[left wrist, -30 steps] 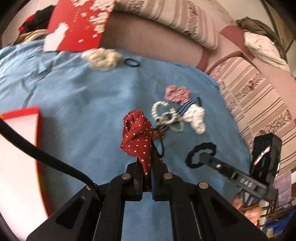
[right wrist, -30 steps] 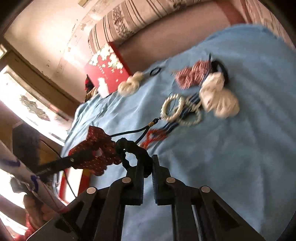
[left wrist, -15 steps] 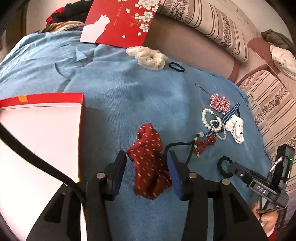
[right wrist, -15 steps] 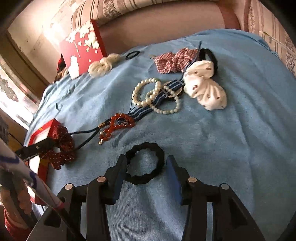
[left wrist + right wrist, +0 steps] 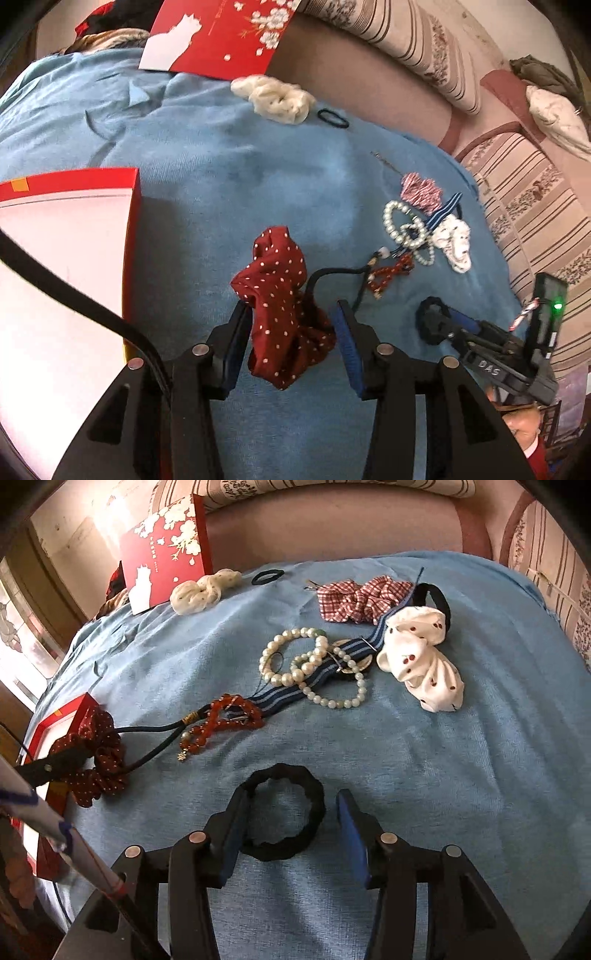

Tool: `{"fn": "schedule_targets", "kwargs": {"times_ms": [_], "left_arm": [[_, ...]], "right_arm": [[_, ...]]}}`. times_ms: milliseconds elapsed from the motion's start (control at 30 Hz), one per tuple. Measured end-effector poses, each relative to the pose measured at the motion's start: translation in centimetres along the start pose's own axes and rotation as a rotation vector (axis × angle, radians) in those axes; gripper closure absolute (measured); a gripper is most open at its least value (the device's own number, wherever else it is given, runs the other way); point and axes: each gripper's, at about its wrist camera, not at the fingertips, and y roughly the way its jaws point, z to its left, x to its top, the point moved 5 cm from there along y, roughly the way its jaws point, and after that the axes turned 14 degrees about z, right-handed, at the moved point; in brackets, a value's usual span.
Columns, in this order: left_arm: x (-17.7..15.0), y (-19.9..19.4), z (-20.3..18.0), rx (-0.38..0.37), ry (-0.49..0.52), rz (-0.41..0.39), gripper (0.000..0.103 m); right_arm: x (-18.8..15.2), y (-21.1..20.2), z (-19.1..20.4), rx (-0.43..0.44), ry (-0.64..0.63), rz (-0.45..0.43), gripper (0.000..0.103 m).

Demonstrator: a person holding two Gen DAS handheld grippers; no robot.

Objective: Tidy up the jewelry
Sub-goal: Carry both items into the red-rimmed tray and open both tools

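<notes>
Blue knitted cloth (image 5: pixel 461 775) covers the whole working surface, and we see it bounded at the far side by a plain mauve cushion (image 5: pixel 332 524) and striped upholstery (image 5: pixel 535 206). On the cloth, near the middle of the right wrist view, we note a cluster of jewelry: pearl bracelets (image 5: pixel 295 657), a red bead bracelet (image 5: pixel 221 720), a blue striped ribbon (image 5: pixel 295 686), a red checked scrunchie (image 5: pixel 362 598) and a white scrunchie with red spots (image 5: pixel 421 664). At the far left lie a cream scrunchie (image 5: pixel 203 590) and a thin black hair tie (image 5: pixel 267 576), just in front of a red card with white blossoms (image 5: pixel 166 554).

The left gripper (image 5: pixel 291 343) has its fingers spread apart, with a red dotted scrunchie (image 5: pixel 284 295) lying loose between them on the cloth. The right gripper (image 5: pixel 291 830) is likewise spread wide; a black scrunchie (image 5: pixel 284 812) rests on the cloth between its fingers, touching the left finger.

Only the left wrist view shows the interior of the red box (image 5: pixel 133 221), white inside, lying at the near left, and a heap of pale fabric (image 5: pixel 554 114) at the far right. Only the right wrist view shows a bright window (image 5: pixel 22 638) at the left and the pattern on each scrunchie.
</notes>
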Motion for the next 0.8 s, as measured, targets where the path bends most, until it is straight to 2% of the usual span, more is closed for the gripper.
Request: {"fn": "schedule_targets", "kwargs": {"times_ms": [200, 267, 300, 333, 367, 433, 533, 600, 700, 800], "left_arm": [[0.2, -0.1, 0.1, -0.07, -0.015, -0.007, 0.059], [0.2, 0.0, 0.3, -0.078, -0.021, -0.007, 0.059], [0.2, -0.1, 0.2, -0.084, -0.024, -0.01, 0.059], [0.3, -0.3, 0.2, -0.092, -0.026, -0.016, 0.059], [0.3, -0.4, 0.2, -0.1, -0.026, -0.023, 0.059], [0.3, -1.0, 0.1, -0.11, -0.024, -0.043, 0.06], [0.4, -1.4, -0.1, -0.119, -0.01, -0.051, 0.074], [0.4, -1.3, -0.2, -0.13, -0.01, -0.041, 0.092], [0.5, -1.5, 0.1, -0.144, -0.027, -0.049, 0.099], [0.6, -2.1, 0.3, -0.167, -0.034, -0.063, 0.1]], "right_arm": [[-0.1, -0.2, -0.3, 0.025, 0.02, -0.003, 0.05], [-0.3, -0.3, -0.3, 0.012, 0.019, -0.006, 0.059], [-0.3, -0.3, -0.2, 0.004, 0.018, -0.006, 0.071], [-0.4, -0.3, -0.3, 0.0, 0.019, -0.005, 0.076], [-0.3, -0.3, -0.3, 0.0, 0.02, -0.007, 0.078], [-0.4, -0.4, -0.4, 0.001, 0.021, -0.006, 0.089], [-0.4, -0.5, -0.2, -0.007, 0.018, -0.012, 0.091], [-0.4, -0.6, 0.1, -0.018, 0.009, -0.019, 0.092], [-0.3, -1.1, 0.6, -0.024, -0.003, -0.041, 0.093], [-0.1, -1.9, 1.3, -0.012, -0.007, -0.07, 0.093]]}}
